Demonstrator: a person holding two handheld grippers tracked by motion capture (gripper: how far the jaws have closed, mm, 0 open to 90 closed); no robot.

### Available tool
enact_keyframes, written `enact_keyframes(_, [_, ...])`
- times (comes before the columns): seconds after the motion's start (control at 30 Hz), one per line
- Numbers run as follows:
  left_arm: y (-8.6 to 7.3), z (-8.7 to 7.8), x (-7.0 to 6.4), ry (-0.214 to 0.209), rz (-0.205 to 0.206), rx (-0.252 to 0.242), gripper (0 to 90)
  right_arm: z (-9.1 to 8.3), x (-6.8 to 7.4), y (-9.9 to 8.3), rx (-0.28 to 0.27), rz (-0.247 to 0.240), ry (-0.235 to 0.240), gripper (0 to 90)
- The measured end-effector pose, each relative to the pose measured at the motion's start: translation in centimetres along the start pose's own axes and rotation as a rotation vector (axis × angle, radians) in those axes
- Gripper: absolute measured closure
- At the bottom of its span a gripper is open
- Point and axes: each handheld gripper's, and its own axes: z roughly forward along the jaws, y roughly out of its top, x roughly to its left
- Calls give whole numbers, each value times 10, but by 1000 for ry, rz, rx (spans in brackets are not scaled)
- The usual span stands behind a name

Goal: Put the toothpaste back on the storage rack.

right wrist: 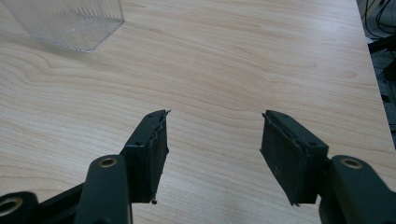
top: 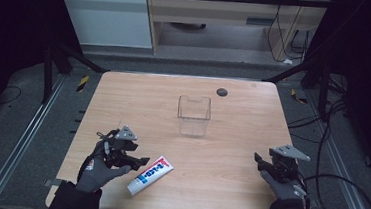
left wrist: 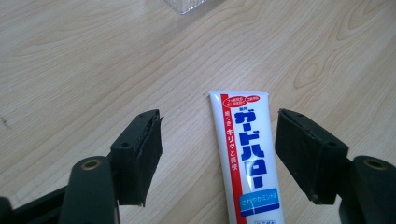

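My left hand-held gripper [top: 136, 162] sits low over the near left part of the counter [top: 241, 139], jaws spread wide and holding nothing. In the left gripper view, the toothpaste tube [left wrist: 247, 154] lies flat on the wood between the two jaws, closer to the right-hand jaw; neither jaw touches it. The tube is white with a red stripe along one edge and blue lettering. In the high view the toothpaste tube [top: 150, 175] lies at a slant, its crimped end pointing toward the counter's centre, just beside my left gloved hand [top: 99, 170].

My right hand-held gripper [top: 262, 160] rests near the right front edge of the counter, jaws equally wide apart, with bare wood between them in the right gripper view.

A clear plastic container [top: 193, 115] stands upright near the counter's middle, well apart from both grippers and from the tube.
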Motion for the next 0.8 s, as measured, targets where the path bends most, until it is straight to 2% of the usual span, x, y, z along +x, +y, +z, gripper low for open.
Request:
enact_keyframes(0.33, [14,16,-11,-1,28,59,298,0,2,1,3,-6,8,404])
enact_keyframes(0.57, [14,29,-17,-13,25,102,297,1,3,1,6,-7,13,403])
enact_keyframes(0.8, [13,43,-23,-18,46,172,298,2,6,2,9,-20,16,402])
